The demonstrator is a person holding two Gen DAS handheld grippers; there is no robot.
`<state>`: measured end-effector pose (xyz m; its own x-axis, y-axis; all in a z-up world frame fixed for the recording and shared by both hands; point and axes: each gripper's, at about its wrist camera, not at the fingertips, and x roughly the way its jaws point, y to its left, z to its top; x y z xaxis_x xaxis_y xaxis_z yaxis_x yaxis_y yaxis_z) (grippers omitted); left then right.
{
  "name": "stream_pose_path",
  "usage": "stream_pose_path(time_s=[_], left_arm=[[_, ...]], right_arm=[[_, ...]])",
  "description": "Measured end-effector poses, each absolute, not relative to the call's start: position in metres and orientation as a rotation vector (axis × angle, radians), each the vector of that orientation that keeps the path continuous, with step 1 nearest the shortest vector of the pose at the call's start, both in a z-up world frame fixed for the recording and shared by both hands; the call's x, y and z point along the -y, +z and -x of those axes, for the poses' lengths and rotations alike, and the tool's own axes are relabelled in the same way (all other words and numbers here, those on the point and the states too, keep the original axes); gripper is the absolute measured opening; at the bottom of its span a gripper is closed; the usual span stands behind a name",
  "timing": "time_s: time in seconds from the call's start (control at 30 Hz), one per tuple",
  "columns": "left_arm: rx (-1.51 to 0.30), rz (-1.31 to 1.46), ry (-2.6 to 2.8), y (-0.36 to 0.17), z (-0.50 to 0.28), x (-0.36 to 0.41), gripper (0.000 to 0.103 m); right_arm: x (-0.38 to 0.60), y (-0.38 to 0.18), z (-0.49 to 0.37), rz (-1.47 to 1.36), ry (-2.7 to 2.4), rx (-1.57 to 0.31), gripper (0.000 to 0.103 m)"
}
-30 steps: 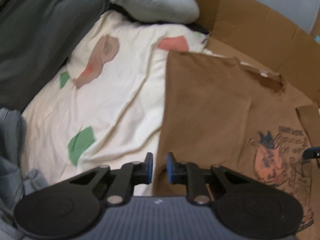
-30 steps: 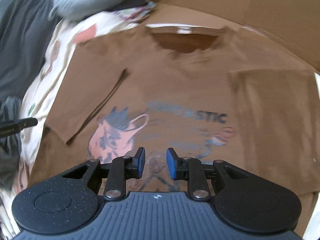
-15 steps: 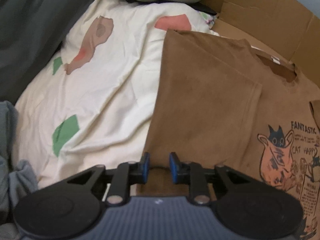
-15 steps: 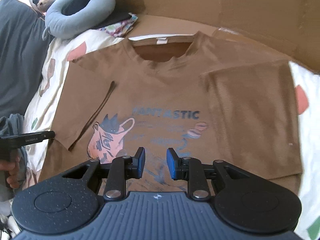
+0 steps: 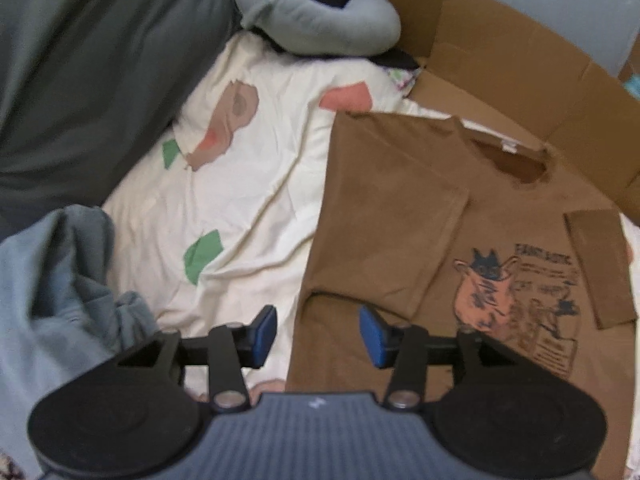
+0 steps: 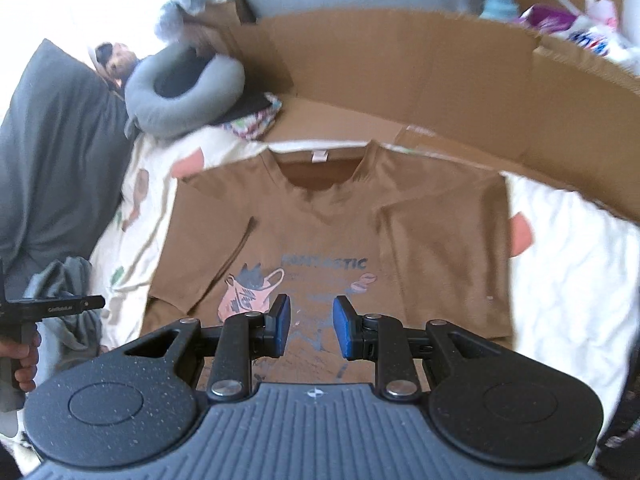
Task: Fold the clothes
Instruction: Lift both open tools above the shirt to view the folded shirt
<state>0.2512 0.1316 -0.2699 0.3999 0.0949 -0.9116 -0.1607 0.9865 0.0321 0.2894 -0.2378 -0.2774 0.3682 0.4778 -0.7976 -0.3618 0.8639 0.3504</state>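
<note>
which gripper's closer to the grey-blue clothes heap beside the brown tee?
Left. The left gripper hangs at the tee's edge, right beside the heap. The right gripper is over the brown tee, at its print, further from the heap.

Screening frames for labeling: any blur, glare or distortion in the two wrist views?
Left wrist: soft motion blur overall, the shirt print smeared; dim, even light; fisheye corners black. Right wrist: top left blown out white, sheet at right bright and smeared, cardboard bowed by the lens; tongs sharp.
</note>
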Motion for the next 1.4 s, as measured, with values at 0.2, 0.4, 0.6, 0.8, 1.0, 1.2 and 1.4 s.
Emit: stream_pose_path(time_s=[0.2, 0.4, 0.6, 0.8, 1.0, 1.2, 1.4], left_arm=[[-1.124, 0.049, 0.132, -0.212, -0.224, -0.118, 0.050], [-1.121, 0.093, 0.095, -0.164, -0.193, -0.117, 0.057], [-1.103, 0.080, 0.095, -0.123, -0.164, -0.120, 0.058], [-1.078, 0.070, 0.091, -0.082, -0.137, -0.125, 0.060], [-1.055, 0.071, 0.086, -0.059, -0.109, -0.128, 0.062], [-1.049, 0.078, 0.096, -0.052, -0.080, -0.134, 0.063], [-1.051, 0.080, 0.075, -0.057, -0.046, -0.139, 0.063]], right_arm=[[0.278, -0.220, -0.276, -0.117, 0.523, -1.031, 0.030], [0.312, -0.161, -0.260, -0.151, 0.519, -0.972, 0.030], [0.341, -0.092, -0.249, -0.113, 0.522, -0.901, 0.030], [0.360, -0.020, -0.241, -0.099, 0.556, -0.819, 0.030], [0.381, 0.031, -0.224, -0.074, 0.574, -0.772, 0.034], [0.401, 0.040, -0.196, -0.076, 0.593, -0.754, 0.036], [0.410, -0.008, -0.159, -0.062, 0.616, -0.811, 0.041]])
